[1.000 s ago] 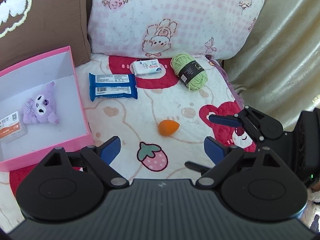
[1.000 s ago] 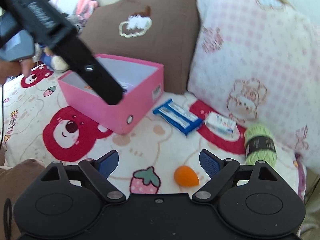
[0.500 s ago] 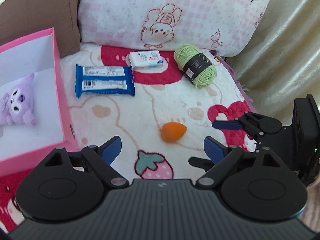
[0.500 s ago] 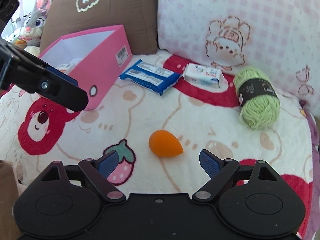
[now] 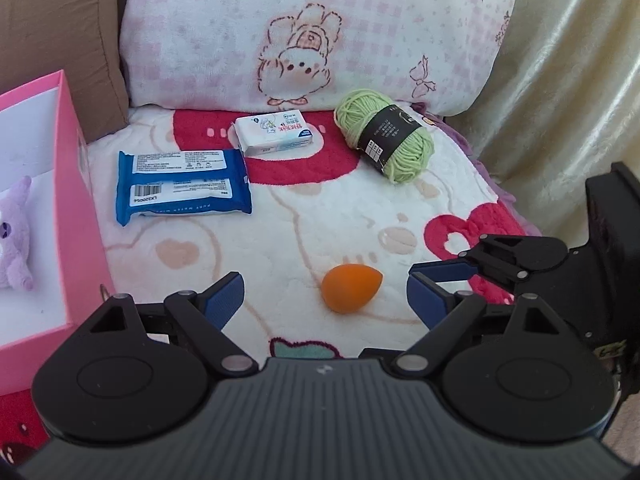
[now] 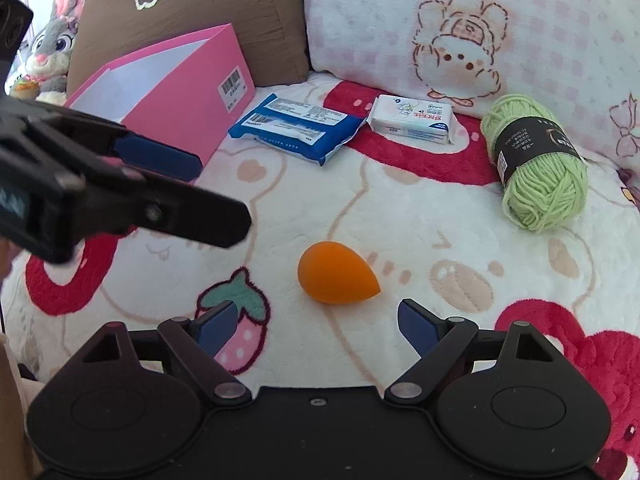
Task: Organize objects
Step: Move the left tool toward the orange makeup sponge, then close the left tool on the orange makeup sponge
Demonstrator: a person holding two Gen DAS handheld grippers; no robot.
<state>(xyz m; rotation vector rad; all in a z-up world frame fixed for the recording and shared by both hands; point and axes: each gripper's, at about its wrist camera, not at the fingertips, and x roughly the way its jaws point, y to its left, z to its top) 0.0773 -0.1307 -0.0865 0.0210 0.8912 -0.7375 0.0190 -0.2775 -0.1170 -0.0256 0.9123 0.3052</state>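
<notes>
Looks like the grab step: both the left gripper (image 5: 324,300) and right gripper (image 6: 316,322) have dropped closer and hang wide open, empty, just short of the orange egg-shaped makeup sponge (image 6: 335,278) mid-blanket (image 6: 400,216). Next, one closes on it gently, then carries it to the pink cardboard box (image 6: 188,84) at the blanket's left edge.

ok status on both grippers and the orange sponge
Left gripper open, empty. Right gripper open, empty. Sponge loose on blanket, just ahead of both. Nothing in the way.
</notes>
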